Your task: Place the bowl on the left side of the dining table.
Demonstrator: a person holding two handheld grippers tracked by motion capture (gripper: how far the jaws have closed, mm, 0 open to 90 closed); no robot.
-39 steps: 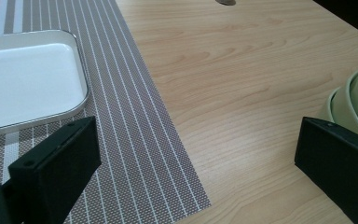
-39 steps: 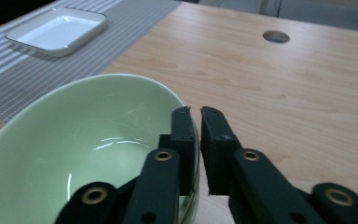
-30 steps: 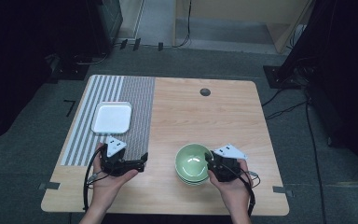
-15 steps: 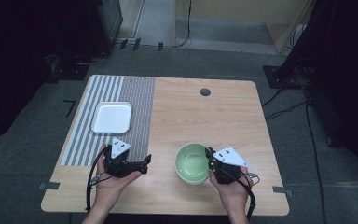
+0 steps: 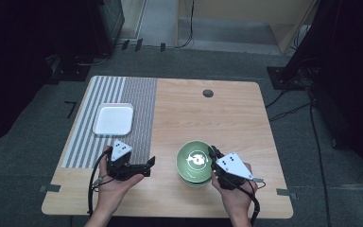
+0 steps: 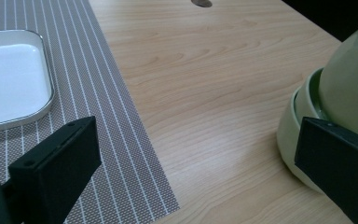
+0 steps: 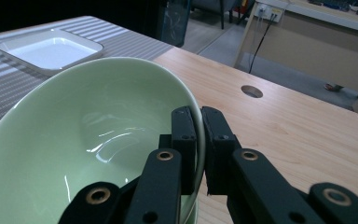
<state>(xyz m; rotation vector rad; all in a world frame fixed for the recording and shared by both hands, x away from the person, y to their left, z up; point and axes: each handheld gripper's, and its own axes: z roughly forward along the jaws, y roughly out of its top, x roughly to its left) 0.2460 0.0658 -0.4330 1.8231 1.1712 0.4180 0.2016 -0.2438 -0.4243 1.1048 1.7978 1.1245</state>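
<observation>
I can read no text, no label, no brand, no number on the green bowl (image 5: pixel 194 160), white tray (image 5: pixel 114 119), striped mat (image 5: pixel 137 113) or wooden table (image 5: pixel 217 118)

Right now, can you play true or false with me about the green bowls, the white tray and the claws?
1. The right claw pinches the rim of the top green bowl. True.
2. The left claw holds the white tray. False: it is open and holds nothing.
3. The white tray sits on the striped mat. True.
4. There is one green bowl alone. False: another bowl lies under it.
</observation>
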